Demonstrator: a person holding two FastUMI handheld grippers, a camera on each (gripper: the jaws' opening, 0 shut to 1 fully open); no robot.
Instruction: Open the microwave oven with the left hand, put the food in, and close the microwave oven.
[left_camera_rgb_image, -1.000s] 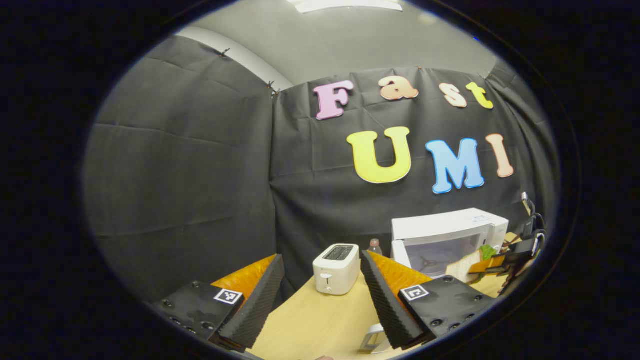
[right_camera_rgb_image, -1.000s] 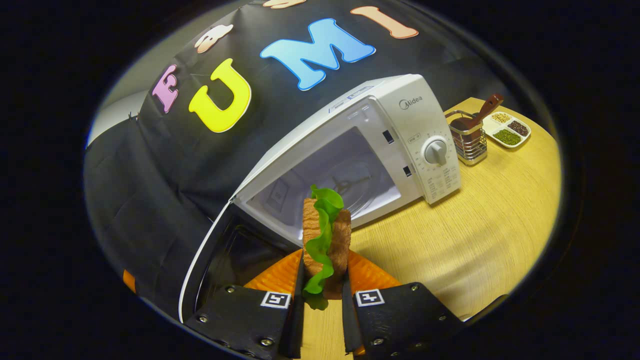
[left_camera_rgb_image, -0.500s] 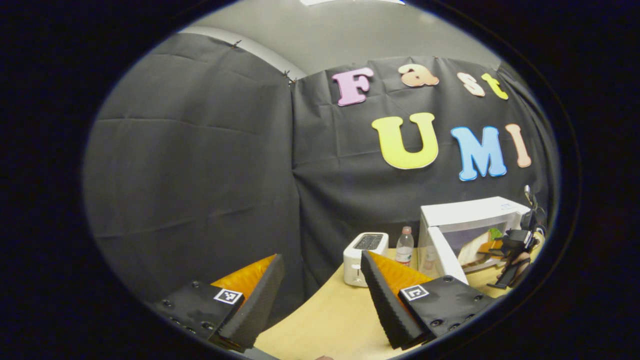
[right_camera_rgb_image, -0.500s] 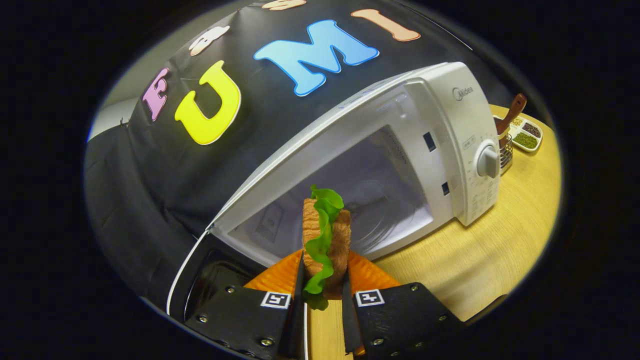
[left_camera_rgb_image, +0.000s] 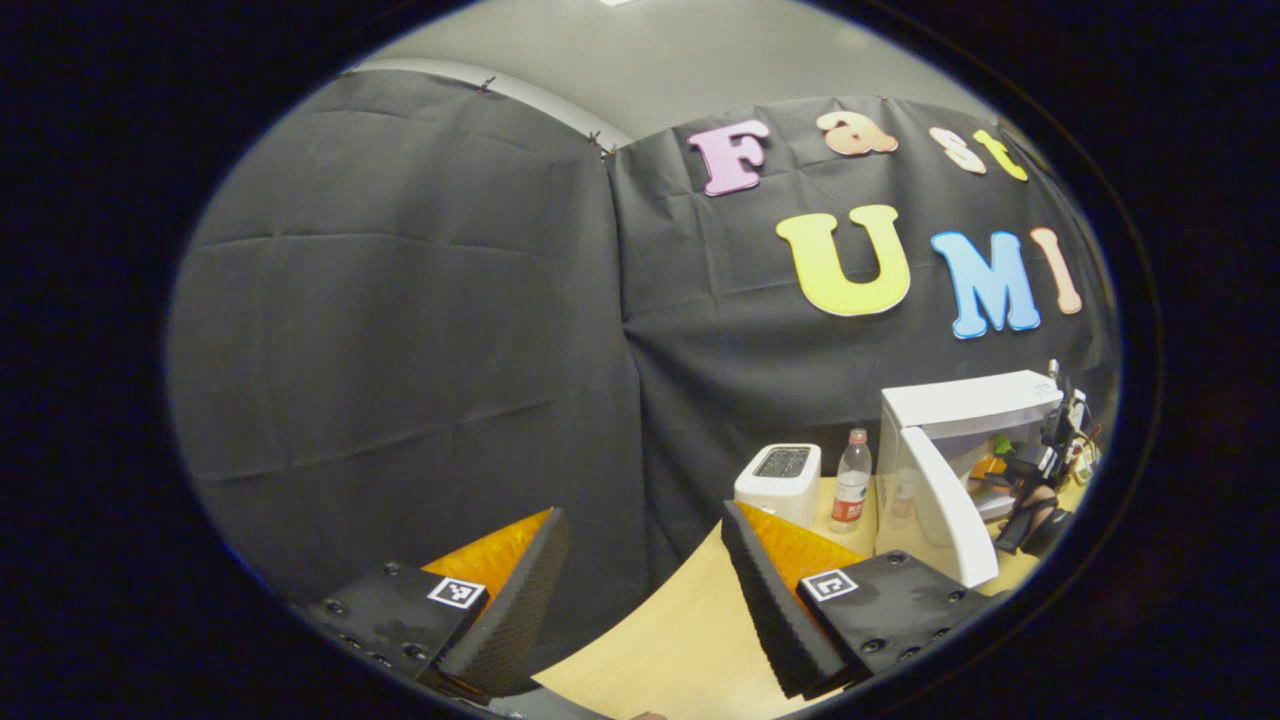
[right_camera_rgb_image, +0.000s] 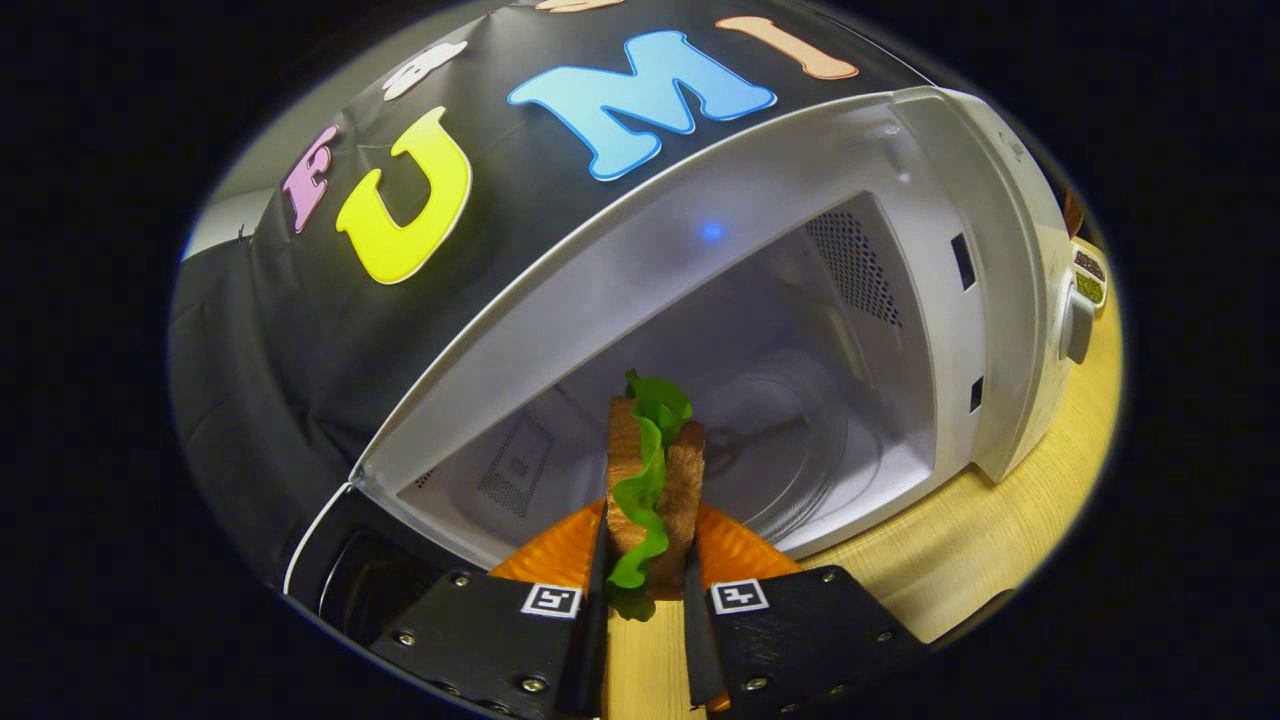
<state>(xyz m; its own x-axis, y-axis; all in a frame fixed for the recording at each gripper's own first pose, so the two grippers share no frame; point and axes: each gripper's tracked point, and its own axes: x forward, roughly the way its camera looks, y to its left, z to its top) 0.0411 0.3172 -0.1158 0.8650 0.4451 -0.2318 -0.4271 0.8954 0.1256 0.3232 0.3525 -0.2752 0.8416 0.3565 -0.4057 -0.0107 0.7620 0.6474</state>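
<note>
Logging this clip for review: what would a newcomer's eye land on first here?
The sandwich, bread with green lettuce, pinched upright in the right gripper, at the mouth of the open white microwave. Farther left on the table stand a toaster and a bottle.

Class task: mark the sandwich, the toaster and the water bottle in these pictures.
sandwich (right_camera_rgb_image: 655, 480), right gripper view, on its lettuce edge.
toaster (left_camera_rgb_image: 778, 482), left gripper view, on its white front face.
water bottle (left_camera_rgb_image: 851, 490), left gripper view, on its clear body.

white microwave (right_camera_rgb_image: 940, 210) with pale inside; sandwich (right_camera_rgb_image: 655, 480) of brown bread and green lettuce before it; white toaster (left_camera_rgb_image: 778, 482); red-labelled clear bottle (left_camera_rgb_image: 851, 492); light wood-grain table (right_camera_rgb_image: 1000, 540).
</note>
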